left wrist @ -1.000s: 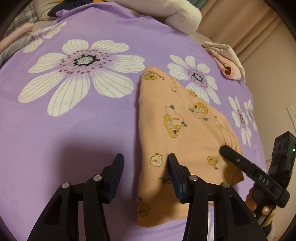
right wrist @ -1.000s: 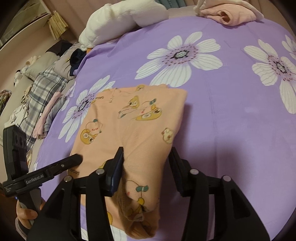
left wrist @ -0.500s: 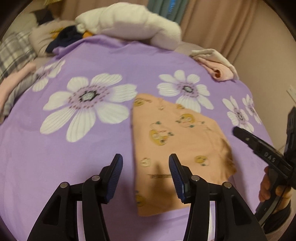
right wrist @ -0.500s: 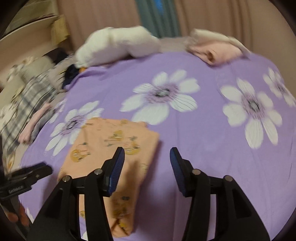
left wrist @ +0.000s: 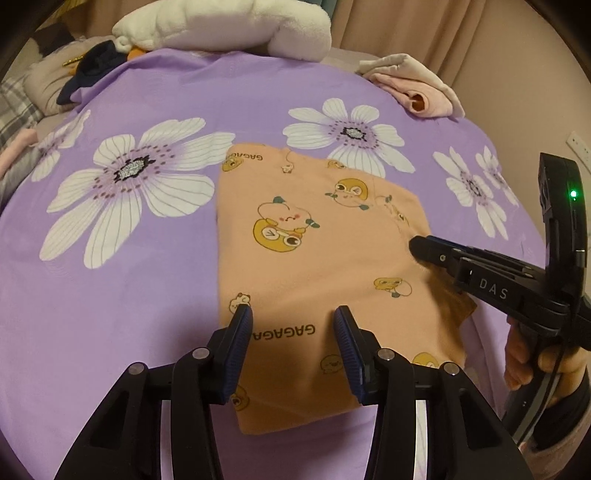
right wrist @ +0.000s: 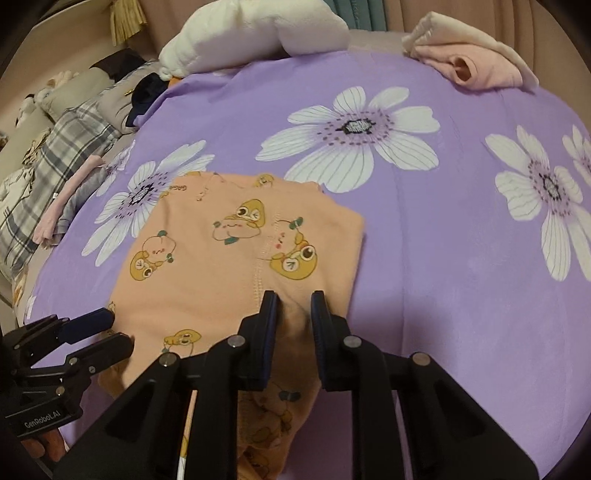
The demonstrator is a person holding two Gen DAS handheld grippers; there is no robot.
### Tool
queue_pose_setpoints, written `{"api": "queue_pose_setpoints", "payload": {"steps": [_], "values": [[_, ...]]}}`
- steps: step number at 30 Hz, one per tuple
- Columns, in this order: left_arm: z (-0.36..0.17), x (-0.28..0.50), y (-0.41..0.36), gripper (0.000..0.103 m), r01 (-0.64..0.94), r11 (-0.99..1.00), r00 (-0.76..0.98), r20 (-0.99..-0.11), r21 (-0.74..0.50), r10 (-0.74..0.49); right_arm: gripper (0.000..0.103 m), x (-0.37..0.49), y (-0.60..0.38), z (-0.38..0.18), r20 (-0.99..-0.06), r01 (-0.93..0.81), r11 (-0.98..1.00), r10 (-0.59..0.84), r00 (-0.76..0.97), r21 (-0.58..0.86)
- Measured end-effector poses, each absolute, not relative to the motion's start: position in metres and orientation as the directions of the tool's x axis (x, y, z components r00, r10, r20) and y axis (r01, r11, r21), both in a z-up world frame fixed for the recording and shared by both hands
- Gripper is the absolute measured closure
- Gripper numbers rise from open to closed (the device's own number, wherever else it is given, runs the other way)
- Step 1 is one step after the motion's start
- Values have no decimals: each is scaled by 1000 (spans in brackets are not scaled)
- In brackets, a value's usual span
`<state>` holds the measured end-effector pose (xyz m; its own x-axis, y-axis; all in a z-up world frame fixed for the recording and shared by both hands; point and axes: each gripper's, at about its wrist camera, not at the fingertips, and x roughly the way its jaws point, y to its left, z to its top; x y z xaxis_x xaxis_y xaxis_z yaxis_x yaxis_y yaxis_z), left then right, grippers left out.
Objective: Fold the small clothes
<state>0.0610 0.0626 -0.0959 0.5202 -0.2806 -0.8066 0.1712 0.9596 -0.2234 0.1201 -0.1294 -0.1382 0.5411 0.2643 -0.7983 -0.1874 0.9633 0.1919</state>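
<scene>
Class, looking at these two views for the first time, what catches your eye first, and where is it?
The orange cartoon-print garment lies mid-bed on the purple flowered bedspread. The right claw pinches a fold of its near edge; the left claw is open over its near-left part. A pink folded garment sits at the far edge.

A purple bedspread (left wrist: 155, 288) printed with big white flowers (right wrist: 351, 129) covers the bed. A white plush pillow (left wrist: 229, 26) lies at its far edge. Plaid bedding (right wrist: 55, 155) sits off to the left.

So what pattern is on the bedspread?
The bedspread is purple with big white flowers, clearest in the right wrist view.
</scene>
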Motion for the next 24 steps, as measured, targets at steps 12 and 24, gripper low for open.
{"api": "queue_pose_setpoints", "payload": {"steps": [12,24], "values": [[-83,91,63,56,142,959,551,-785,-244,-282,81,66,-108,-113,-725,-393,896,409,554,205],[-78,75,65,56,119,977,549,-808,-177,-213,81,51,-97,-123,-778,-405,905,344,526,126]]}}
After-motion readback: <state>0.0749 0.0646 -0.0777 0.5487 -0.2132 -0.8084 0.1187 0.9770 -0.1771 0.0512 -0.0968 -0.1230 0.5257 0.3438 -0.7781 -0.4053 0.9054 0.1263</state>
